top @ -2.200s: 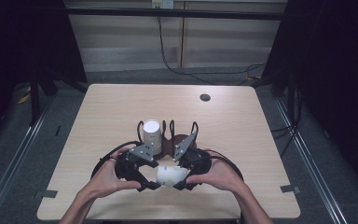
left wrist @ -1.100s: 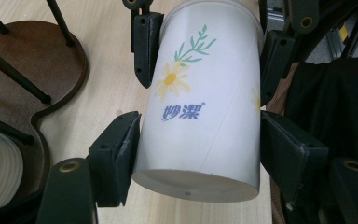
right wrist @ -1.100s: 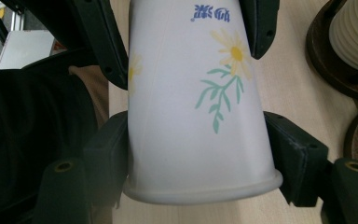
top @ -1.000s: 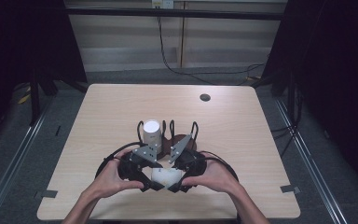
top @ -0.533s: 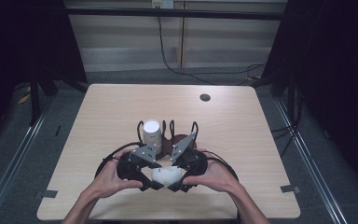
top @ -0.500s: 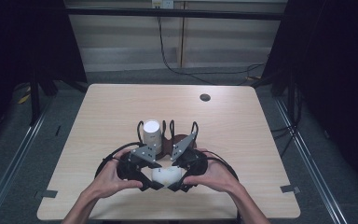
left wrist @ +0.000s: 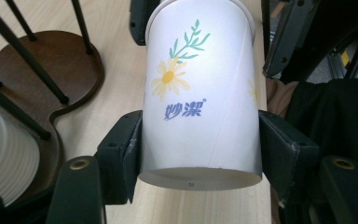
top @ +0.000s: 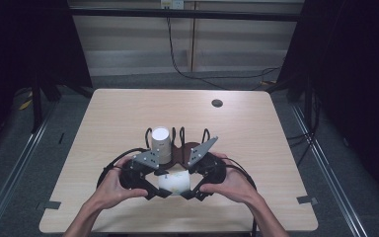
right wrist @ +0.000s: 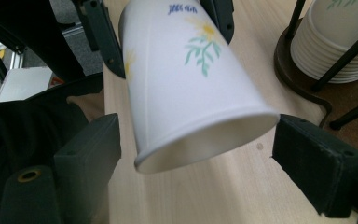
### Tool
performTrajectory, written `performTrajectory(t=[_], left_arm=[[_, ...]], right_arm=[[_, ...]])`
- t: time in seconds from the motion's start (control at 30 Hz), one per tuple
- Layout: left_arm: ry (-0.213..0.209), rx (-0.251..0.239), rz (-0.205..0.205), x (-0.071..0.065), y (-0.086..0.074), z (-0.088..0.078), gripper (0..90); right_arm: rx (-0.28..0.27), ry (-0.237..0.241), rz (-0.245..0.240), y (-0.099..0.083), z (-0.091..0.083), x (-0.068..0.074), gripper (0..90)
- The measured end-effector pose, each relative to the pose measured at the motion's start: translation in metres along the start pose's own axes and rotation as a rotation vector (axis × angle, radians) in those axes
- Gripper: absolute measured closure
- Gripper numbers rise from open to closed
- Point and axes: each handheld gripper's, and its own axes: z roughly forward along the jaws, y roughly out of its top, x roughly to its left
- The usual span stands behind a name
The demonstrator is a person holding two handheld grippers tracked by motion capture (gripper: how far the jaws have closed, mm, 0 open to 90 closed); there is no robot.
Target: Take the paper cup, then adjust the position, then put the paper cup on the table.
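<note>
High view: near the worktop's front edge we see the paper cup lying sideways between left gripper and right gripper, the cup rack just behind. Left gripper view: pads clamp the cup's base end. Right gripper view: jaws have just been opening; they stand wide, apart from the cup's rim between them.

Your left gripper's matt black plastic pads meet a smooth paper cup; pale wood-grain table beneath.
</note>
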Motion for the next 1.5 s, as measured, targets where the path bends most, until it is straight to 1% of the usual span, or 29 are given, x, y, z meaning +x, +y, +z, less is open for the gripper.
performTrajectory(t=[0.07, 0.17, 0.2, 0.23, 0.27, 0.3, 0.37, 0.4, 0.5, 0.53, 0.57, 0.6, 0.63, 0.7, 0.73, 0.77, 0.8, 0.87, 0.93, 1.03, 1.13, 1.17, 1.27, 1.4, 1.43, 1.47, 1.5], left_arm=[[0.004, -0.01, -0.006, 0.0, -0.001, -0.001, 36.5], [0.01, -0.022, -0.001, 0.001, -0.002, -0.003, 36.5], [0.018, -0.027, -0.006, 0.001, -0.003, -0.003, 36.4], [0.023, -0.036, -0.008, 0.001, -0.003, -0.004, 36.3], [0.018, -0.055, -0.021, 0.001, -0.003, -0.004, 36.3], [0.015, -0.063, -0.016, 0.002, -0.002, -0.004, 36.3], [0.023, -0.059, -0.009, 0.001, -0.003, -0.006, 36.3], [0.026, -0.065, -0.012, 0.001, -0.004, -0.006, 36.3], [0.036, -0.091, -0.023, 0.002, -0.007, -0.01, 36.3], [0.036, -0.099, -0.019, 0.003, -0.008, -0.011, 36.4], [0.035, -0.117, -0.033, 0.003, -0.009, -0.011, 36.4], [0.038, -0.124, -0.029, 0.004, -0.009, -0.012, 36.3], [0.045, -0.143, -0.038, 0.004, -0.01, -0.012, 36.4], [0.062, -0.15, -0.028, 0.005, -0.011, -0.013, 36.4], [0.067, -0.16, -0.042, 0.004, -0.011, -0.013, 36.4], [0.071, -0.16, -0.036, 0.004, -0.011, -0.015, 36.4], [0.074, -0.171, -0.041, 0.004, -0.011, -0.016, 36.4], [0.072, -0.193, -0.042, 0.004, -0.011, -0.018, 36.4], [0.075, -0.214, -0.042, 0.004, -0.011, -0.02, 36.4], [0.067, -0.228, -0.04, 0.003, -0.012, -0.022, 36.4], [0.055, -0.235, -0.041, 0.003, -0.013, -0.021, 36.4], [0.059, -0.243, -0.045, 0.002, -0.013, -0.021, 36.4], [0.063, -0.251, -0.036, 0.002, -0.013, -0.022, 36.4], [0.059, -0.268, -0.033, 0.001, -0.013, -0.025, 36.3], [0.053, -0.279, -0.035, 0.002, -0.013, -0.026, 36.3], [0.045, -0.287, -0.04, 0.002, -0.013, -0.027, 36.4], [0.048, -0.29, -0.041, 0.002, -0.013, -0.028, 36.4]], right_arm=[[-0.012, 0.001, 0.005, -0.002, -0.001, 0.0, 14.6], [-0.04, 0.006, 0.012, -0.003, -0.006, 0.0, 14.0], [-0.051, 0.006, 0.012, -0.004, -0.007, -0.001, 14.0], [-0.065, 0.0, 0.018, -0.005, -0.01, -0.001, 13.8], [-0.075, 0.0, 0.018, -0.006, -0.011, -0.001, 13.8], [-0.088, 0.008, 0.02, -0.007, -0.013, -0.001, 13.9], [-0.105, 0.004, 0.025, -0.009, -0.016, -0.002, 13.8], [-0.11, 0.003, 0.033, -0.009, -0.016, -0.002, 13.8], [-0.142, -0.009, 0.04, -0.011, -0.02, -0.004, 13.8], [-0.15, -0.01, 0.044, -0.011, -0.021, -0.003, 13.8], [-0.154, -0.015, 0.039, -0.011, -0.022, -0.003, 13.8], [-0.162, -0.017, 0.037, -0.011, -0.024, -0.002, 13.8], [-0.168, -0.018, 0.037, -0.012, -0.024, -0.002, 13.9], [-0.183, -0.024, 0.043, -0.013, -0.027, -0.002, 13.8], [-0.195, -0.025, 0.044, -0.014, -0.029, -0.002, 13.8], [-0.204, -0.029, 0.043, -0.014, -0.03, -0.002, 13.8], [-0.218, -0.025, 0.046, -0.015, -0.032, -0.002, 13.9], [-0.236, -0.017, 0.051, -0.015, -0.034, -0.002, 13.9], [-0.24, -0.02, 0.055, -0.015, -0.035, -0.003, 13.9], [-0.243, -0.021, 0.054, -0.015, -0.036, -0.003, 13.9], [-0.265, -0.02, 0.052, -0.015, -0.037, -0.002, 13.9], [-0.27, -0.021, 0.051, -0.014, -0.038, -0.002, 13.9], [-0.311, -0.019, 0.048, -0.015, -0.041, -0.002, 14.0], [-0.365, -0.015, 0.047, -0.015, -0.045, -0.002, 14.1], [-0.377, -0.013, 0.047, -0.015, -0.046, -0.002, 14.1], [-0.385, -0.009, 0.049, -0.015, -0.047, -0.002, 14.1], [-0.387, -0.007, 0.048, -0.014, -0.047, -0.002, 14.0]])
